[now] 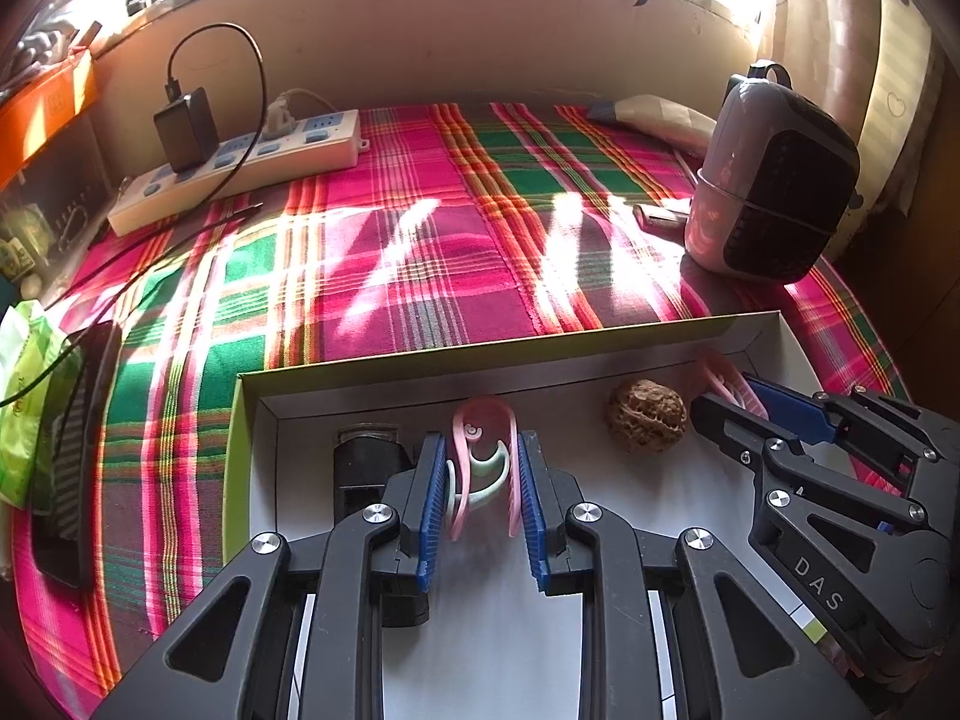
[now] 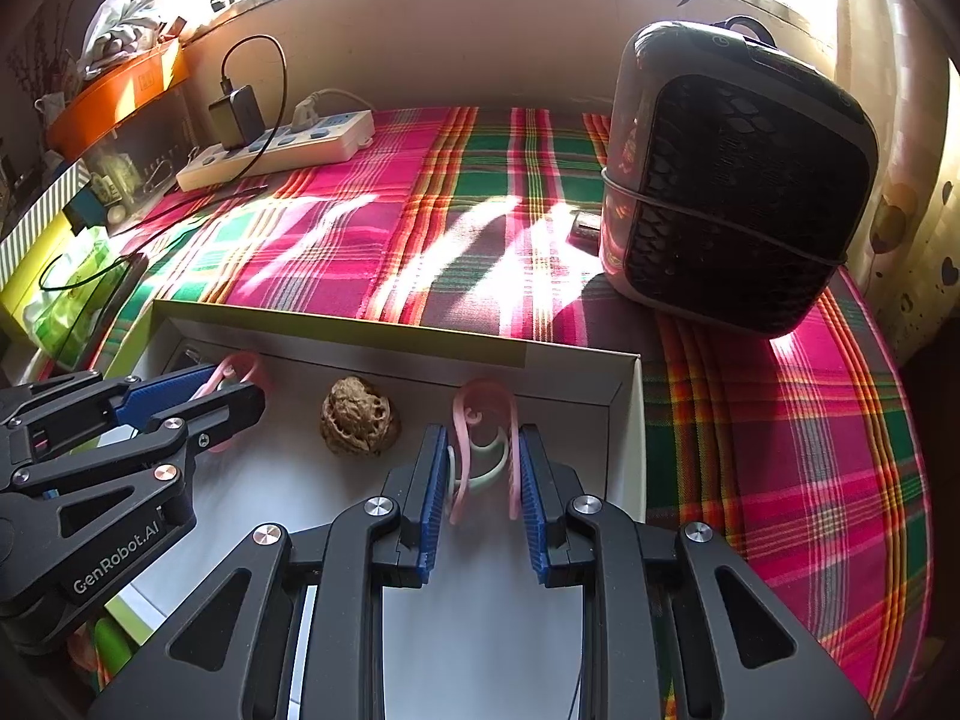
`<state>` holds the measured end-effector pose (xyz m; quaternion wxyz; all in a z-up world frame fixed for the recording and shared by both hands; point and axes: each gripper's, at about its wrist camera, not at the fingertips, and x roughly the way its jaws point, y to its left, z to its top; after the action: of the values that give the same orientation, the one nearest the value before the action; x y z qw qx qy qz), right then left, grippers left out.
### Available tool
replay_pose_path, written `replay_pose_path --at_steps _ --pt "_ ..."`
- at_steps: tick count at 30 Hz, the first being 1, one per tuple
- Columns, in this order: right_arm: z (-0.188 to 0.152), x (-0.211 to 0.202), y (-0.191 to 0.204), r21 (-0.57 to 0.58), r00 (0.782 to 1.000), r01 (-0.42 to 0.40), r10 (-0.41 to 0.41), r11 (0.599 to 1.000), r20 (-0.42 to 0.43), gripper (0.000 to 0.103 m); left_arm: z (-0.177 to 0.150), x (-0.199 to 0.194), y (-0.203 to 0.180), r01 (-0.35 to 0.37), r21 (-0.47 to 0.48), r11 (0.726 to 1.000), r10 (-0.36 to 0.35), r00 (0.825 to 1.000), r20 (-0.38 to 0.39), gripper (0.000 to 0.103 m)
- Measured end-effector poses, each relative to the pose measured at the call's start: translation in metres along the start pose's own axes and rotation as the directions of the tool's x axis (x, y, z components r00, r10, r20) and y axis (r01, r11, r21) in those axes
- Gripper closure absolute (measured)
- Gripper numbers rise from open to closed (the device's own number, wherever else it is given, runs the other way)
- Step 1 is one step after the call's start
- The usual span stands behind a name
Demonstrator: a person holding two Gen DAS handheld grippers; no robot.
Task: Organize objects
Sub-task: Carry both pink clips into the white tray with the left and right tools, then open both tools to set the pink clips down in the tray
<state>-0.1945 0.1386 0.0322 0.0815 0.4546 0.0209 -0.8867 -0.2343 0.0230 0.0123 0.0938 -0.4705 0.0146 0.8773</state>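
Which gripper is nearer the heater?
Right. The right gripper is at the box's right end, the heater beyond it to the right; the left gripper is farther left, past the walnut.

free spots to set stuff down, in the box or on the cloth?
Free: plaid cloth between power strip and heater; box floor nearest the cameras. Crowded: the box's far wall, with black item, walnut, pink clips and both tools.

Plaid-covered table point(image 1: 420, 276) bears box point(image 1: 480, 354), power strip point(image 1: 252, 162), heater point(image 1: 774, 180).
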Motion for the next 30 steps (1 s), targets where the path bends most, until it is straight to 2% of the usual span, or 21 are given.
replay_pose_path --at_steps 17,21,30 --pt "0.0008 0.0004 -0.0001 0.014 1.0 -0.001 0.001 1.0 0.0 0.078 -0.0009 0.0035 0.0019 0.002 -0.007 1.0 -0.002 1.0 -0.013 0.077" --pt "0.0003 -0.0014 0.0018 0.013 1.0 -0.009 0.009 1.0 0.003 0.066 -0.0011 0.0013 0.0007 -0.002 -0.004 1.0 0.002 1.0 -0.007 0.076" --pt "-0.0024 -0.0051 0.0031 0.015 1.0 -0.012 0.012 1.0 0.004 0.063 -0.0033 -0.0057 0.0008 -0.009 -0.004 1.0 0.009 1.0 0.004 0.074"
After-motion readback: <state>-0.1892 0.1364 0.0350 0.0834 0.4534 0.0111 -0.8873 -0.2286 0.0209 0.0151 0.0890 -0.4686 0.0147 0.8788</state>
